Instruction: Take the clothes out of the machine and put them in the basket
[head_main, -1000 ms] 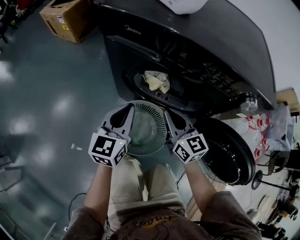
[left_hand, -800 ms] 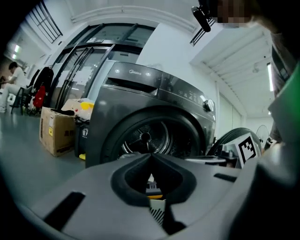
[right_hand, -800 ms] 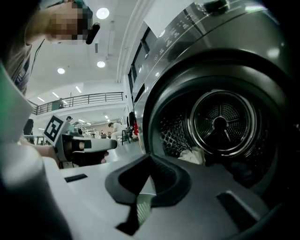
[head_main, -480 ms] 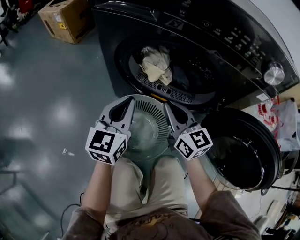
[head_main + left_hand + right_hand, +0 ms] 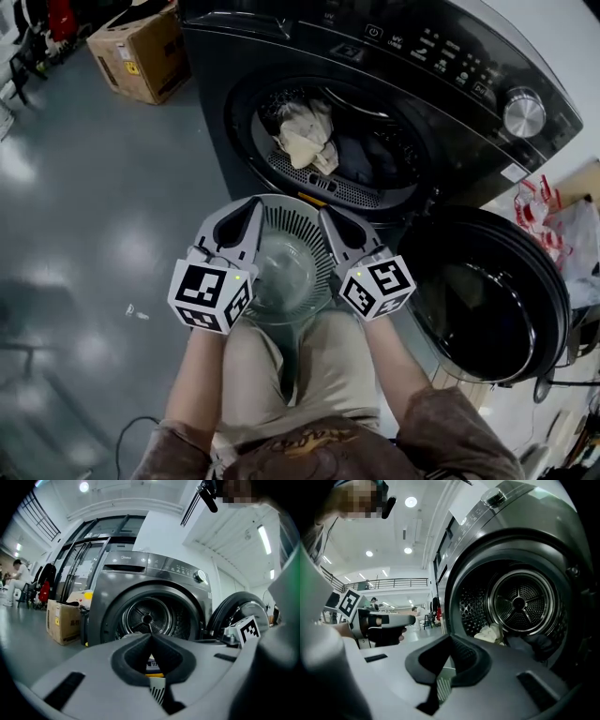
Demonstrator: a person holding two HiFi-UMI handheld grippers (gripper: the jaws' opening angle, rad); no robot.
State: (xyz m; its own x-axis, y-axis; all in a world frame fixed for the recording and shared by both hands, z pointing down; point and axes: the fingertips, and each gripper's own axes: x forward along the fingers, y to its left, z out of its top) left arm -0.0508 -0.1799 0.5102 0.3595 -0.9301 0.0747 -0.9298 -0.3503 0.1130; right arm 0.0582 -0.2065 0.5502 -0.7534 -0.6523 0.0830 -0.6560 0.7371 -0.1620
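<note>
The basket (image 5: 302, 221) fills the gap between the left hand-held gripper (image 5: 251, 208) and right hand-held gripper (image 5: 324, 215). Ahead of both, the drum mouth (image 5: 380, 161) stands open, clothes (image 5: 305, 131) heaped inside. The open door (image 5: 487, 298) blocks the right one's outer side; bare floor (image 5: 94, 234) lies left of the other

A brown cardboard box (image 5: 141, 52) with a yellow label stands on the glossy grey floor (image 5: 84, 187), which mirrors soft patches of light. A small pale scrap (image 5: 138, 314) lies on the floor, well apart from the box. At the right edge is a clear plastic bag (image 5: 553, 211) with red print. Round ceiling lights (image 5: 411, 501) glow above a railed balcony (image 5: 393, 582); far off, a person (image 5: 14, 578) sits
</note>
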